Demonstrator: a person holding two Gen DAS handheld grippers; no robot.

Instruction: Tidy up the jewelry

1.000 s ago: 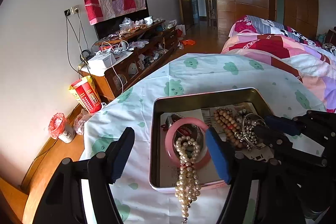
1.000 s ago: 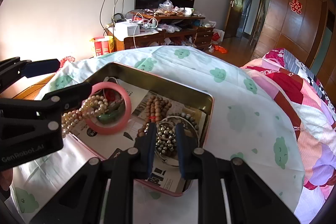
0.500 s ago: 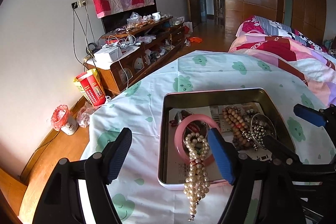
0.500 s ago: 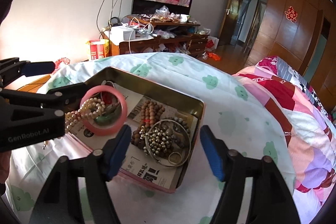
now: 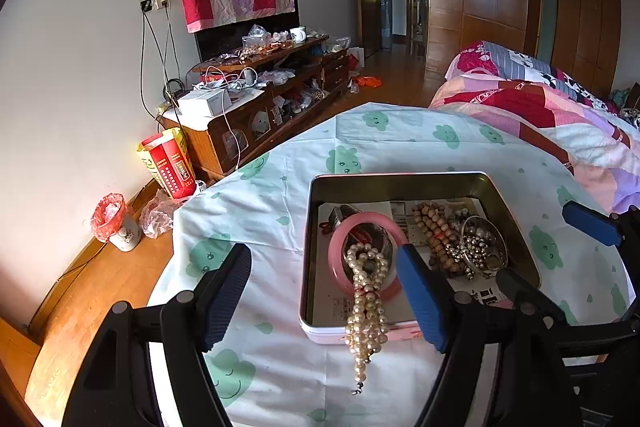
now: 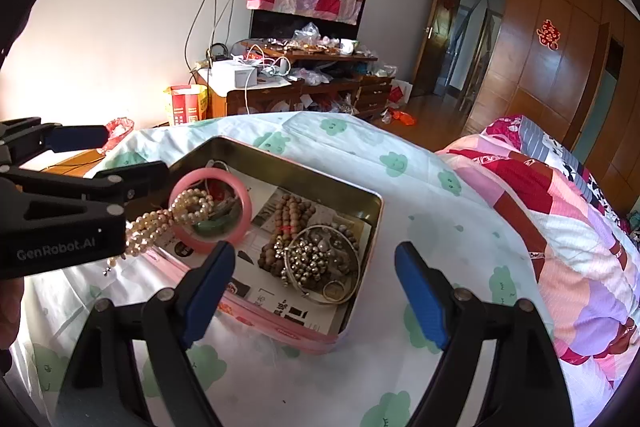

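Observation:
A metal tin [image 5: 400, 179] on the cloud-print cloth holds a pink bangle [image 5: 340, 231], a wooden bead bracelet [image 5: 430, 223] and a silver bell bracelet [image 5: 478, 247]. A pearl strand [image 5: 366, 311] runs through the bangle and hangs over the tin's near rim. My left gripper [image 5: 322, 267] stands open just above the pearls, apart from them. In the right wrist view my right gripper [image 6: 314, 255] hovers over the silver bell bracelet [image 6: 308, 259]. Its jaws are opening, and the bracelet lies free in the tin [image 6: 372, 227] below them.
A bed with a patchwork quilt [image 6: 560, 227] lies to the right. A cluttered wooden cabinet [image 5: 260, 115] stands against the far wall, with a red box [image 5: 172, 167] and a small bin [image 5: 116, 223] on the floor at left. Printed paper lines the tin.
My right gripper went from nearly shut around the silver bell bracelet to wide apart and drew back slightly; the bracelet stays in the tin. The left gripper stayed open.

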